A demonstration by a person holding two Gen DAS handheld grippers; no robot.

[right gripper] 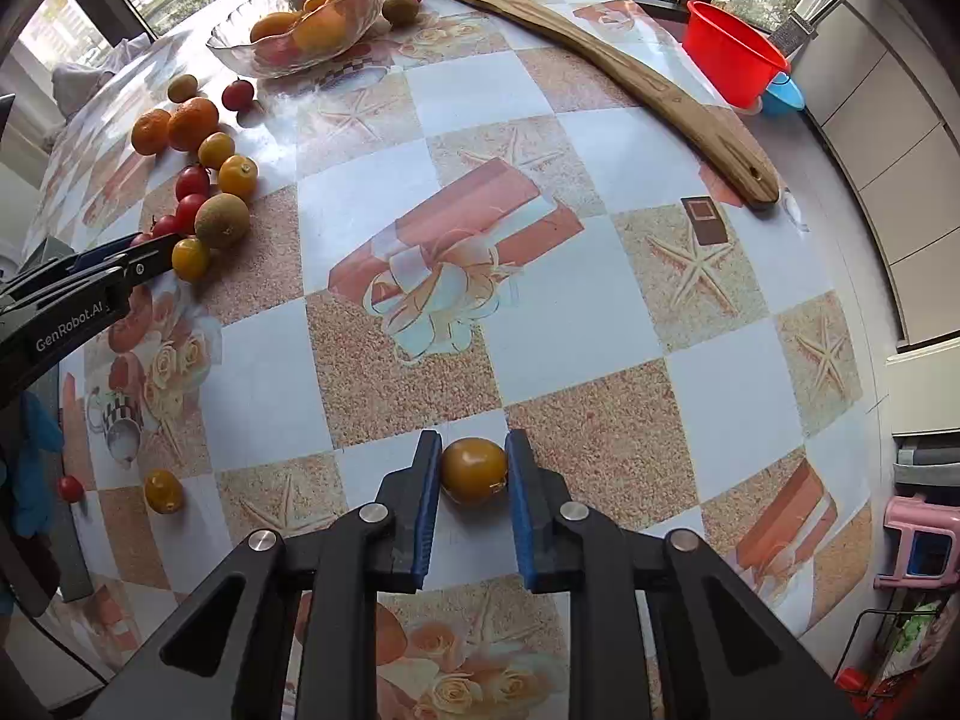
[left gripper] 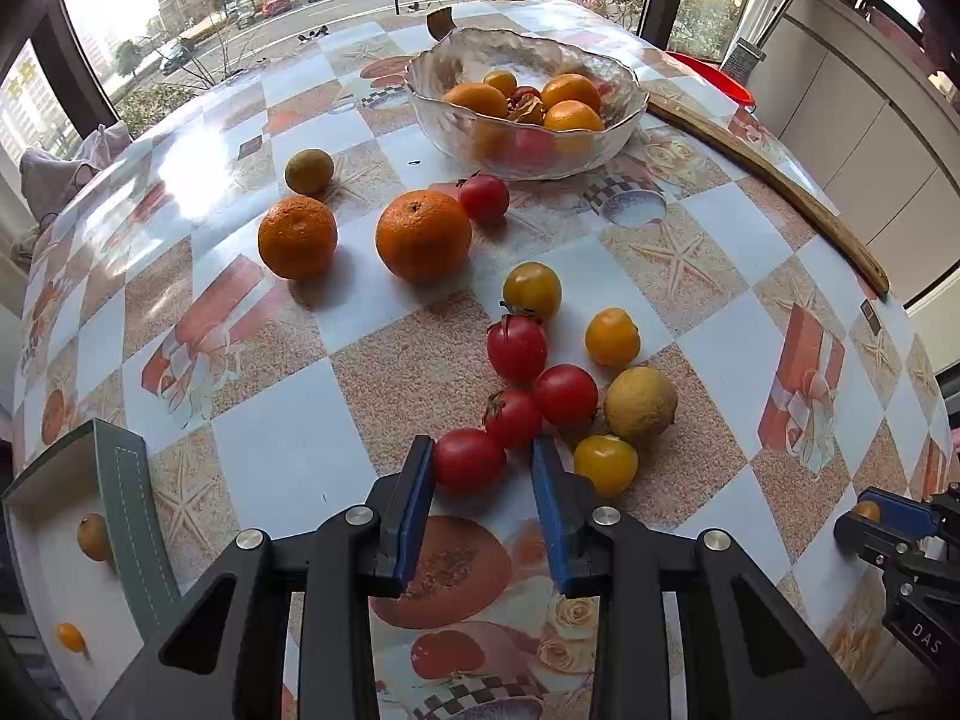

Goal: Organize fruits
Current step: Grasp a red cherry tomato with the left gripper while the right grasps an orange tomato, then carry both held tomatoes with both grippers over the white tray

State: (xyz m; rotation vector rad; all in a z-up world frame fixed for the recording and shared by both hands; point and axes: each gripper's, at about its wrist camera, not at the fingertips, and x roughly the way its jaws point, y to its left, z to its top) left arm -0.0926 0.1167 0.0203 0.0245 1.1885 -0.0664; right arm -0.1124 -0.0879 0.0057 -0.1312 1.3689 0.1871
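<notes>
The left tool (left gripper: 483,462) is open around a red tomato (left gripper: 468,459) and should close gently, while the right tool (right gripper: 474,468) holds a yellow tomato (right gripper: 474,469) on both sides.

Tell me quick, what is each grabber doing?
Left gripper: open, around a red tomato.
Right gripper: shut on a yellow tomato.

The surface (right gripper: 600,312) carries a patterned cloth. Directly on it: a glass bowl (left gripper: 618,120), loose oranges (left gripper: 423,235), tomatoes (left gripper: 516,348), a wooden board (right gripper: 600,54) and a red basin (right gripper: 732,54).
</notes>
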